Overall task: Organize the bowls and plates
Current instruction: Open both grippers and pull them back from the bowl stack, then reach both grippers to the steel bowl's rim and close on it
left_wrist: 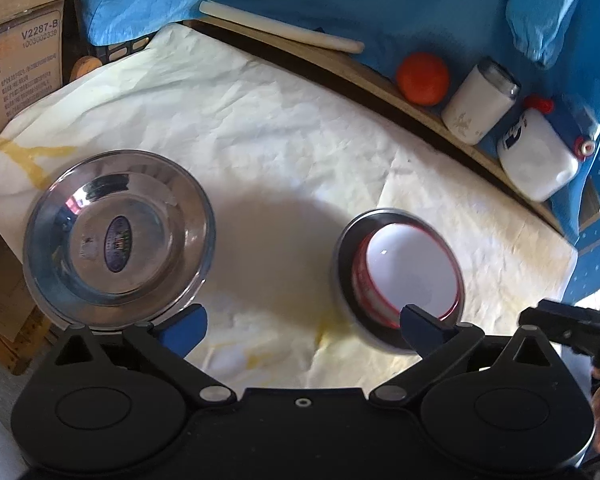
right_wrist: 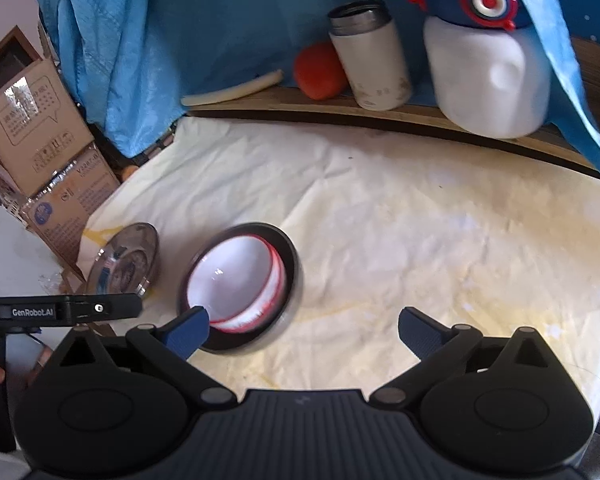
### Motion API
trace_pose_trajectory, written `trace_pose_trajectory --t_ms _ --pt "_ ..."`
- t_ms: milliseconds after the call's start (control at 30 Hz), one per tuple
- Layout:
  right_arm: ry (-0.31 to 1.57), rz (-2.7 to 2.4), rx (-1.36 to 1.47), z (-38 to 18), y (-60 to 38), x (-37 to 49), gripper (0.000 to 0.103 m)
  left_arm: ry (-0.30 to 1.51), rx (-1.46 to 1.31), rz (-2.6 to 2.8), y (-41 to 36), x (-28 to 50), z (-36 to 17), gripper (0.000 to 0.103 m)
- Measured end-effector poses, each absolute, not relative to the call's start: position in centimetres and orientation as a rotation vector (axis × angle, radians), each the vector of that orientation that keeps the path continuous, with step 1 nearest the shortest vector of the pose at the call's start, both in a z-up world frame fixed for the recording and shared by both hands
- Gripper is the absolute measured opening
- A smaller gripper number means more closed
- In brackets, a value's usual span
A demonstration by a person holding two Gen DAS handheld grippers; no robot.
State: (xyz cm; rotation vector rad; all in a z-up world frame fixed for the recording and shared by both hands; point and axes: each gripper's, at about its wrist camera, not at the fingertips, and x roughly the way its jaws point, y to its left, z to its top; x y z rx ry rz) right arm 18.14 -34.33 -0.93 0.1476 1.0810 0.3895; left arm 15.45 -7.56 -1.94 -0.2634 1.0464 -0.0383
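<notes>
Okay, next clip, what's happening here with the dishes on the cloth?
A person is sorting dishes with a handheld claw in each hand. Both the left claw and the right claw are open and hold nothing. A white bowl with a red rim sits nested inside a steel bowl on the cream cloth. An empty steel plate lies apart, to its left in both views. The nesting looks done.

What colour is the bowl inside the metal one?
White bowl with a red rim, clearest in the right wrist view.
</notes>
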Motion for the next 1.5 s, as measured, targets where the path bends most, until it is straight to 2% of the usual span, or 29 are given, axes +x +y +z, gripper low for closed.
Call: trace_pose_trajectory --t_ms 533,1267,1500 --pt "0.989 0.328 -0.099 -0.4 -33.9 17.8 0.103 0.987 -0.088 -0.051 -8.0 16.1 -2.2 0.102" --pt "1.033 0.337 -0.104 -0.9 -34.1 20.4 0.103 1.066 -0.064 -0.036 -7.7 18.2 -3.4 0.101" --pt "1.072 0.374 -0.109 -2.1 -32.7 21.3 0.098 1.099 -0.057 -0.049 -8.1 19.4 -4.0 0.098"
